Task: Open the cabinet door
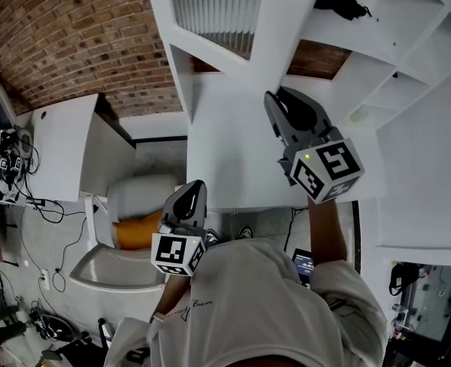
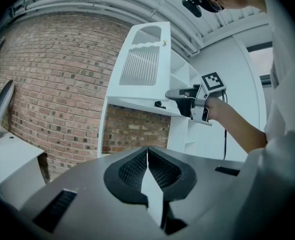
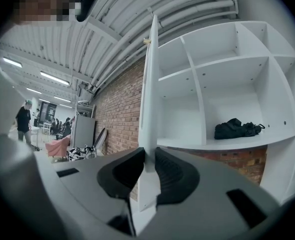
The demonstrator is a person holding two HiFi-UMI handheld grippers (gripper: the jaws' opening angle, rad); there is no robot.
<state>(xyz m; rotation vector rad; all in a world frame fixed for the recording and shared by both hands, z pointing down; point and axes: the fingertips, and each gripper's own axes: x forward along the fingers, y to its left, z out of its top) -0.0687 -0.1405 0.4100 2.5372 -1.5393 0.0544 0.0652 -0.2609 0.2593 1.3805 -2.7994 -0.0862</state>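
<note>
- Right tongs (image 3: 149,165) clamp the free edge of the door (image 3: 148,84), which stands part-open from the cabinet (image 3: 227,89); pull along the hinge arc without twisting.
- Left tongs (image 2: 147,159) are closed and empty; keep them clear.

White T-shirt (image 1: 271,304); grey left gripper (image 1: 195,186) and right gripper (image 1: 277,96) carry marker cubes (image 1: 178,254).
</note>
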